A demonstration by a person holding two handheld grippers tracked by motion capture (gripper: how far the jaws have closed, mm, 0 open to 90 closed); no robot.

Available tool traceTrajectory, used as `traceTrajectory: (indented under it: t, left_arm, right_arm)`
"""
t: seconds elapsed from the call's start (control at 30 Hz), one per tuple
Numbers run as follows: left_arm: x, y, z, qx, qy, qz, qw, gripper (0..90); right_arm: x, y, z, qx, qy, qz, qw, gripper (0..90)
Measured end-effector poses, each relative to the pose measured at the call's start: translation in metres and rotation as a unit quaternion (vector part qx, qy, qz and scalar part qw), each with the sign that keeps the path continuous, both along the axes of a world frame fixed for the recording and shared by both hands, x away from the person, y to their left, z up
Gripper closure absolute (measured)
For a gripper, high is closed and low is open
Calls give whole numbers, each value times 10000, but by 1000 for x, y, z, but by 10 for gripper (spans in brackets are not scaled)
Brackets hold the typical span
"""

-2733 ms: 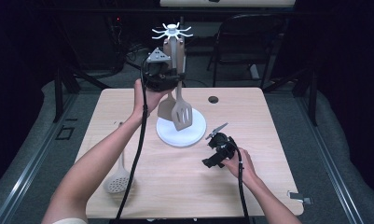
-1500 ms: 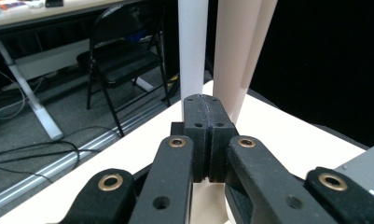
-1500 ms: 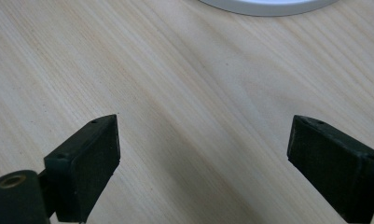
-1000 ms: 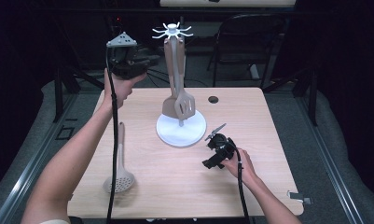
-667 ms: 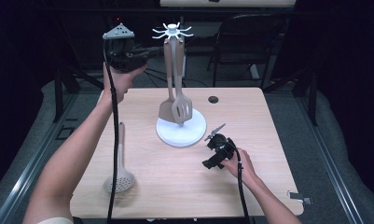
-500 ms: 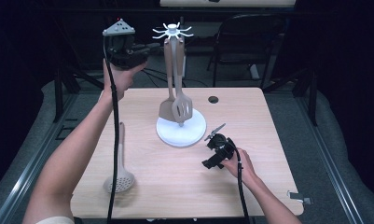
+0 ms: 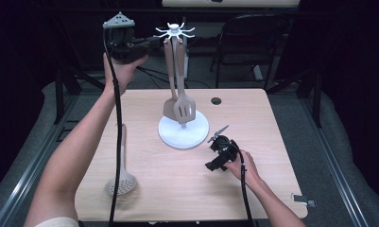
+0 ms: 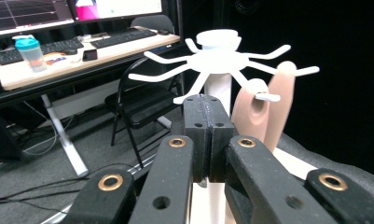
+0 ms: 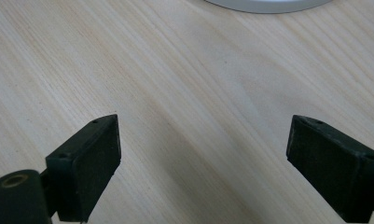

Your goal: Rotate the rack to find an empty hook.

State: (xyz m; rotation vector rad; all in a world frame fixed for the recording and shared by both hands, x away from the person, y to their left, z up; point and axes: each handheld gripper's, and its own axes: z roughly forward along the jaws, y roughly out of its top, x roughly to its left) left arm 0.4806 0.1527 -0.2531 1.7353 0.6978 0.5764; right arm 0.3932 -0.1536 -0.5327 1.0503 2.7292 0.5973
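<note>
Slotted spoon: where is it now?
In the high view the slotted spoon lies flat near the table's front-left corner, left of the white rack base.

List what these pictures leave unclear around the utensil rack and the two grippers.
- Rack's post, left gripper view: lower part hidden behind the left gripper, shut and empty.
- Spatula, high view: overlaps the second hanging utensil, so that one's head is unreadable.
- Right gripper, high view: too small to read; its own view shows open jaws.

Table: light wood grain, matt. Rack: smooth white plastic. Spatulas: matt taupe, silicone-like. Jaws: matt black plastic.
</note>
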Motion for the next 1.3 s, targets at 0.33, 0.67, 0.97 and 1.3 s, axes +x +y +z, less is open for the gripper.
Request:
traceTrajectory:
  t: [0.33,0.67,0.97,1.3]
  left_arm:
    - [12,1,0,-49,41,182,9998,899]
    - [22,-2,2,17,96,215,9997,899]
    - [15,4,-1,-18,62,195,9998,898]
    - [-2,15,-7,80,-8,97,9999,898]
  right_arm:
    - [0,1,0,-29,40,15,10000,97]
    - [0,1,-2,-28,33,0,10000,97]
    - [0,1,-2,-53,32,12,10000,98]
    - [0,2,-1,-60,32,23,10000,99]
